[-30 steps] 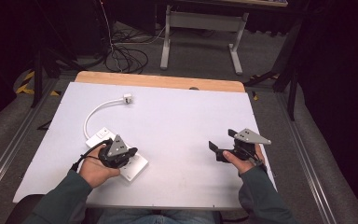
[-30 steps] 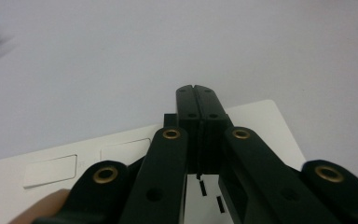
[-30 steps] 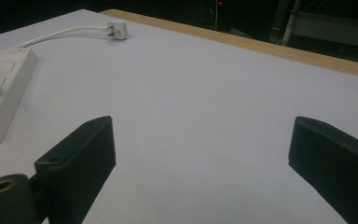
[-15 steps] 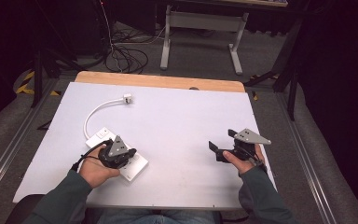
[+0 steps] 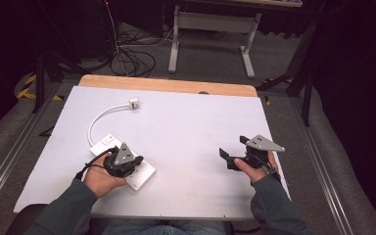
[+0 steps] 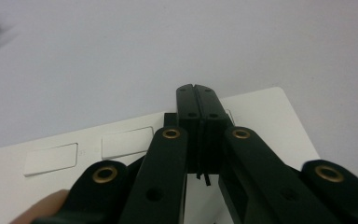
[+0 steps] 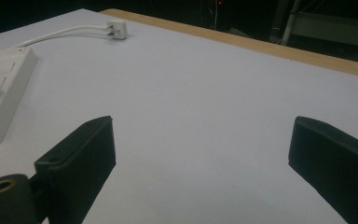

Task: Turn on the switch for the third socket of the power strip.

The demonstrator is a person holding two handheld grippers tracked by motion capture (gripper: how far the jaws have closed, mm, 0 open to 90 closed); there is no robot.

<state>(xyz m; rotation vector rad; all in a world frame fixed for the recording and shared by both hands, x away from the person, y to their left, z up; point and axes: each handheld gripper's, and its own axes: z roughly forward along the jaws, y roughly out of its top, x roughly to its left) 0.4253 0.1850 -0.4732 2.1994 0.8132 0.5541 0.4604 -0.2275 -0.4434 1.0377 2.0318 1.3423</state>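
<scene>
The white counter (image 5: 191, 142) takes up the middle of the high view, a wooden edge along its far side, and down at the lower left lies the white power strip (image 5: 142, 174), its cable (image 5: 98, 120) looping up toward the upper left and ending in a white plug (image 5: 134, 103) lying loose on the surface. The left tool (image 5: 136, 160) sits right over that strip, and in the left gripper view the left tool (image 6: 197, 93) has its jaws pressed together with nothing between them, tips resting over the strip's top face beside two rectangular switch panels (image 6: 126, 142). Over at the lower right, the right tool (image 5: 231, 155) hangs above bare counter, well apart from the strip, and the right gripper view shows its jaws standing wide apart and empty, with the plug (image 7: 116, 29) far off at the upper left. Now the risks, as I read them: the strip looks light and nothing pins it, so a push from closed tips could skid it across the smooth surface or tilt its near corner up. The plug is small, with prongs lying sideways; a wide tool coming in flat could nudge it away, and the springy cable could drag it back.
</scene>
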